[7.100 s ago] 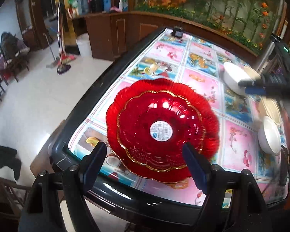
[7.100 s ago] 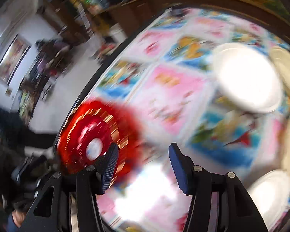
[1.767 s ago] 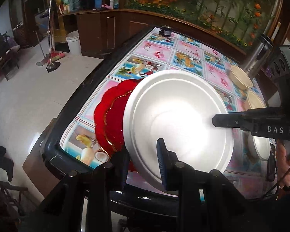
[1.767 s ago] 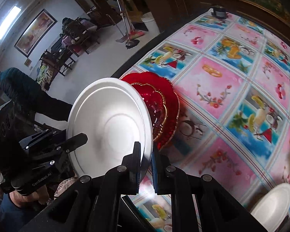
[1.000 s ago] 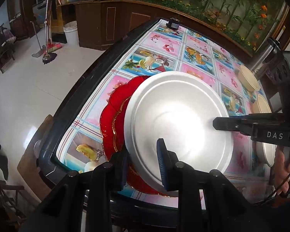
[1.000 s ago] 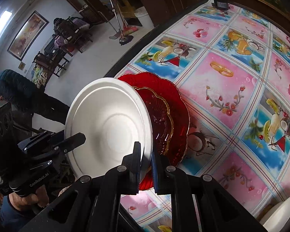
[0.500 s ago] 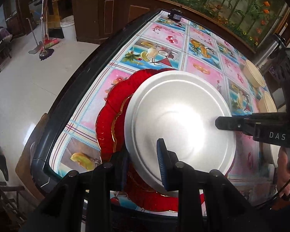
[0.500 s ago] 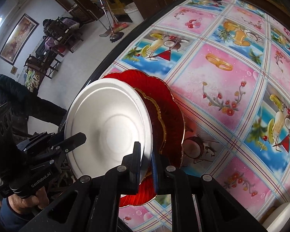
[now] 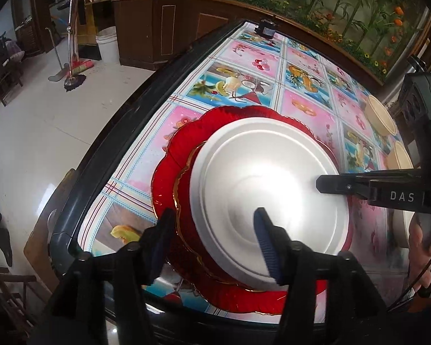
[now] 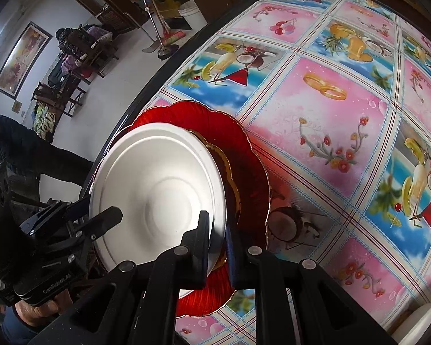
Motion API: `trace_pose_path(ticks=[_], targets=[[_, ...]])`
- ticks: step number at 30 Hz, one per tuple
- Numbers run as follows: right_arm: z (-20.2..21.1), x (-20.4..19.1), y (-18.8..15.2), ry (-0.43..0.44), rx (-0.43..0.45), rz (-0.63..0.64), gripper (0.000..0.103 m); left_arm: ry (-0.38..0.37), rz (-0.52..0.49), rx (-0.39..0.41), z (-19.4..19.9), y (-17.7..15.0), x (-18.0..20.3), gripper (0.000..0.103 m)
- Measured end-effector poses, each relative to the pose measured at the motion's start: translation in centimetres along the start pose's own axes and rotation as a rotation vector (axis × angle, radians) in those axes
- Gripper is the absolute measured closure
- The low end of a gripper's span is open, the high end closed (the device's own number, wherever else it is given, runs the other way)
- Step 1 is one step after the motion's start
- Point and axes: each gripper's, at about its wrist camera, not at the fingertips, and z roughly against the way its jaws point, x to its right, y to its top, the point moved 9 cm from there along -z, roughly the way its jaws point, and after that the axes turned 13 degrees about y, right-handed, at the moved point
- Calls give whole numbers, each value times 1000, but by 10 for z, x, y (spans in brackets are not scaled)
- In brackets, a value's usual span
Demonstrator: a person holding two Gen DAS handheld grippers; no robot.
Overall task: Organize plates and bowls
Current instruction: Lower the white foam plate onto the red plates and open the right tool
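left wrist view: left gripper (image 9: 214, 237) jaws have just been opening, pads now clear of the white plate (image 9: 268, 198) rim between them; plate sits on red plates (image 9: 169, 172) at table (image 9: 106, 143) edge, 6 o'clock. right wrist view: right gripper (image 10: 217, 240) clamped on the white plate (image 10: 158, 195) rim at 4 o'clock.

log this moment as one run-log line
left gripper: jaws just opened, off white plate | right gripper: shut on white plate rim | white plate: on red plates
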Motion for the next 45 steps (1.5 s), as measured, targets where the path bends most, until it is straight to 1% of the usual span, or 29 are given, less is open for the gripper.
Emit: trace_pose_path(ticks=[2,4,5,6,7,9,20,26,32,38,45], targets=[[1,2,-1,-6,-1,-6,90,-7,11,5,4,0,0,39],[6,4,-2,-11,8,-11,85,-7,14,15,9,-1,0,35],[9,4,-2,-12,13,-9,84,-3,15,20,11,0,0,31],[13,4,-2,-16,22,-5,78,2,17,27,14,-1,0,29],[17,5,-3,-21,31,-4,70,6,18,35,18,-1,0,29],[23,4,-3,-8,48,-6,66,9,22,45,22,-3,0,29],[55,-3,-12,15,114,-4,66,33,52,86,49,-14,2,29],[73,3,-26,39,135,-35,64,34,60,112,65,-20,9,29],[85,10,-42,46,138,-54,64,33,58,136,78,-26,19,29],[97,20,-61,48,143,-75,64,18,33,145,87,-32,39,29],[108,37,-83,45,144,-111,63,-1,-36,140,90,-43,74,29]])
